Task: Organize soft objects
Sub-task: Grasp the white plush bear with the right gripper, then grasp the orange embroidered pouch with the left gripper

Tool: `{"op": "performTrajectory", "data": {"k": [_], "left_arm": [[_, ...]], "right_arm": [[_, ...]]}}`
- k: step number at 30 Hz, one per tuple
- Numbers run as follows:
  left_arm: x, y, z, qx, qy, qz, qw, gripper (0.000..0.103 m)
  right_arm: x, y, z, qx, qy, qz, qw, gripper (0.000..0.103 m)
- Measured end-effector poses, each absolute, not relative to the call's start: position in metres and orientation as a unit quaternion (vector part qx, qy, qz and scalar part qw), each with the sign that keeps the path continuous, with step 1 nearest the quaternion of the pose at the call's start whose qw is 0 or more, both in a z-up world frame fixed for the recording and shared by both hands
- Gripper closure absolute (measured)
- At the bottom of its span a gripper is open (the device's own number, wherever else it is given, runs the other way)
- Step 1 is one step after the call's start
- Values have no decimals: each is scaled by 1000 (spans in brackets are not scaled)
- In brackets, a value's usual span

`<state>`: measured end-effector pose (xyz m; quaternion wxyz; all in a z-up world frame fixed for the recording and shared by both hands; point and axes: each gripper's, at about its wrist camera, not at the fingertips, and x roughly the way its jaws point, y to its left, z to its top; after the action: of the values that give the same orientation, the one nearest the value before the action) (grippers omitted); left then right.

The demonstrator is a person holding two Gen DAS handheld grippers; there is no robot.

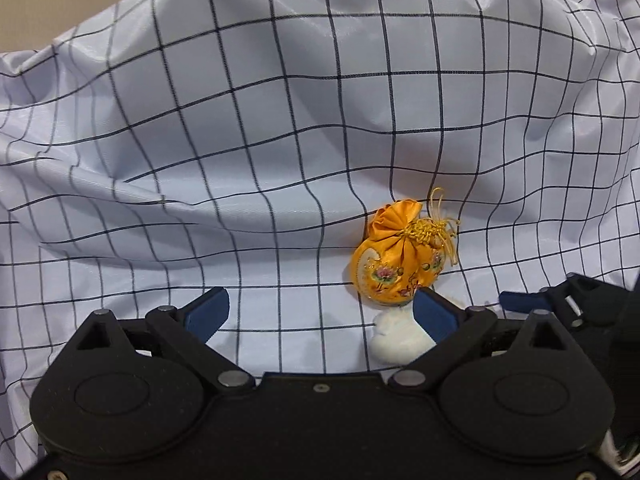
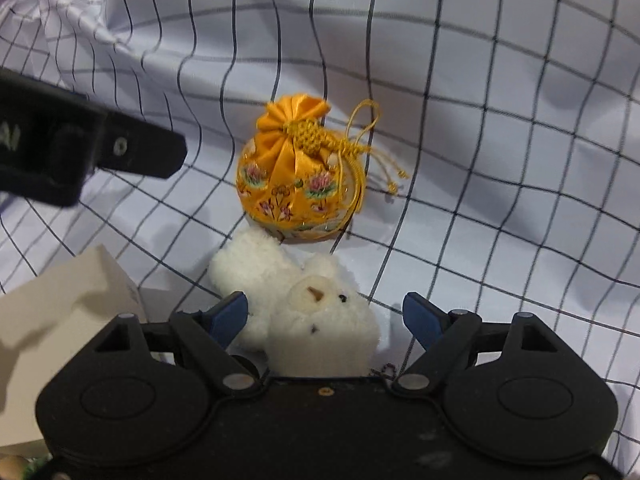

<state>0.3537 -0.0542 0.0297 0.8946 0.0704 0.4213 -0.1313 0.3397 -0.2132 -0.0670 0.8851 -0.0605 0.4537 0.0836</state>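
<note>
Right gripper [image 2: 324, 316] points down at the white plush bear [image 2: 316, 312]; jaws apart, the bear's head sits between the blue pads [image 2: 230, 316], left pad touching or nearly touching the fur, right pad clear of it, so no clamp. The bear lies on the checked cloth [image 2: 500, 128], one limb stretched toward the orange embroidered drawstring pouch [image 2: 298, 184], which sits just beyond it, touching or just short of touching. The pouch's gathered neck is tied with a yellow knotted cord [image 2: 360, 148] trailing to the right. A beige cardboard box [image 2: 64, 308] sits at lower left of the right wrist view, beside the bear. Left gripper [image 1: 322, 312] has jaws wide apart, nothing between them, only cloth [image 1: 280, 120] underneath; pouch [image 1: 394, 256] and a bit of the bear [image 1: 394, 340] sit just off its right pad [image 1: 432, 314]. The cloth is wrinkled, rising in folds at the far side. Each gripper shows at the edge of the other's view: left one [image 2: 132, 148] upper left, right one [image 1: 560, 300] at the right edge.
</note>
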Motion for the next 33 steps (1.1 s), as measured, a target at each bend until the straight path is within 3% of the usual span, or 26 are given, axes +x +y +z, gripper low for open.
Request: {"op": "performTrajectory", "data": {"k": [3,9,33], "left_arm": [[358,-60,25,72,428,-131,892,7],[364,-71,21,68,435,-133,888,7],[413,-144,-28,82,485,-116,863,9]], "right_arm": [[344,-218,-71,-35,462,110,879,45],[338,-226,-65,-15,455,122,882,58],[303,-288,-54,41,427,45,902,59]]}}
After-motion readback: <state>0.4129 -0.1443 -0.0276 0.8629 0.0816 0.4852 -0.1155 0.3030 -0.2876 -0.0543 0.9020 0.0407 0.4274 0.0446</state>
